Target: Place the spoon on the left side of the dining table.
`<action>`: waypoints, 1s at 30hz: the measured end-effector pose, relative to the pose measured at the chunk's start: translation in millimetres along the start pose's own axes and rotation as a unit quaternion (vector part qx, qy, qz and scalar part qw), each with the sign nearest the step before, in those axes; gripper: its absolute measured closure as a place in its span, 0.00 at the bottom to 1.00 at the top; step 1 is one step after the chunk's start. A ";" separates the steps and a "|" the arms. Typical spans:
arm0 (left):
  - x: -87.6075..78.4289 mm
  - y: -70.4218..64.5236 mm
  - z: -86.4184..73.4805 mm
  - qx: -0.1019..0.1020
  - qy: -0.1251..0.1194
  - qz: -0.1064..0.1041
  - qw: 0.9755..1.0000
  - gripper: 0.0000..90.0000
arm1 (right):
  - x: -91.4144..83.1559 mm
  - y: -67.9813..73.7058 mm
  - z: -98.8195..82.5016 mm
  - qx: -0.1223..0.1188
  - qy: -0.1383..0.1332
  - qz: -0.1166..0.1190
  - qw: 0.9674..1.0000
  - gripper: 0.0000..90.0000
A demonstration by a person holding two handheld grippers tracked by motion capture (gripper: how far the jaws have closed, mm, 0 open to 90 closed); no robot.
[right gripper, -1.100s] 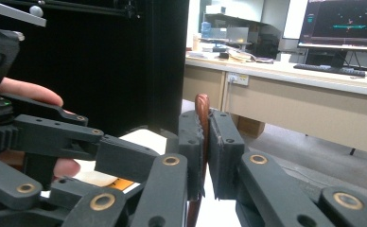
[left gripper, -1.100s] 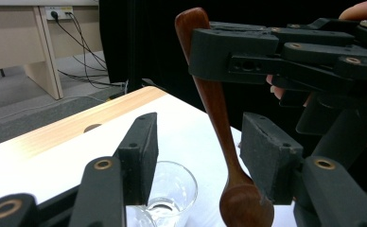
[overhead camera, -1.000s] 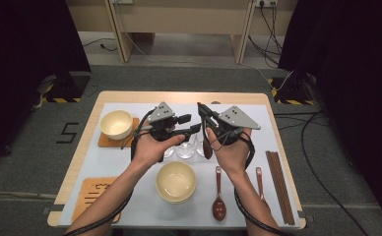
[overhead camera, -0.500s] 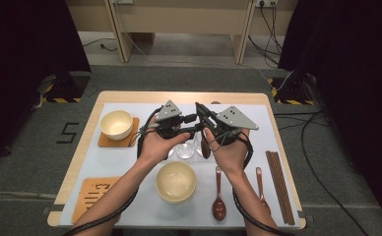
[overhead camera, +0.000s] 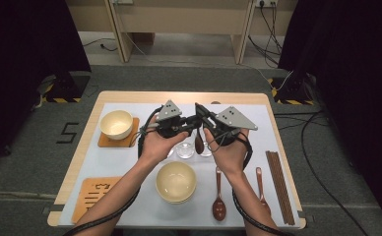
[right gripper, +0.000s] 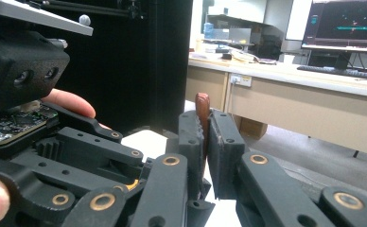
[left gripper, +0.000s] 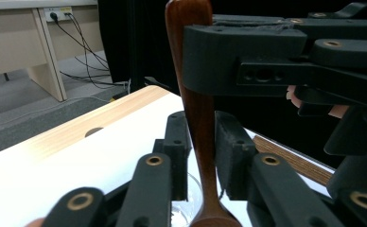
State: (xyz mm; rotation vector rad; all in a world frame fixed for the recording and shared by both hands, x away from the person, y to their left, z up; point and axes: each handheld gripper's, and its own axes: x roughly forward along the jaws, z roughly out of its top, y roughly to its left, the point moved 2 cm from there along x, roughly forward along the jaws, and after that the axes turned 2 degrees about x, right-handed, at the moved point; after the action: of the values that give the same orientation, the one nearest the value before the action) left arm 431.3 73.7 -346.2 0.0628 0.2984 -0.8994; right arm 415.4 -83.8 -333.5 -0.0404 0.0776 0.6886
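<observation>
- High view: both grippers meet above the middle of the table (overhead camera: 105,162); the right gripper (overhead camera: 199,109) holds a wooden spoon (overhead camera: 199,142), bowl hanging over the small glasses (overhead camera: 185,150).
- Left gripper view: the left gripper (left gripper: 198,142) has been closing; its jaws flank the spoon's handle (left gripper: 198,118), one side not yet touching.
- Right gripper view: jaws clenched on the handle's tip (right gripper: 202,106). Likely light, stiff, smooth, so grip mid-handle.
</observation>
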 end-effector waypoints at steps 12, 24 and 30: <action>-5.8 2.3 4.4 0.003 0.005 0.010 1.000 0.87 | -0.7 0.0 1.8 0.007 0.007 0.005 1.000 0.79; -14.7 5.7 8.0 0.006 -0.002 0.025 1.000 0.86 | -13.0 3.2 8.2 0.006 -0.008 0.011 1.000 0.70; -19.2 8.3 8.9 0.007 -0.004 0.031 0.999 0.87 | -20.1 0.0 8.1 0.002 -0.006 0.004 1.000 0.70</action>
State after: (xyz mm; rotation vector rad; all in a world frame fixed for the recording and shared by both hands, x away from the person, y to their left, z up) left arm 428.6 91.9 -332.9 0.0809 0.2810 -0.8402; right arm 400.5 -96.0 -323.7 -0.0312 0.0679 0.6975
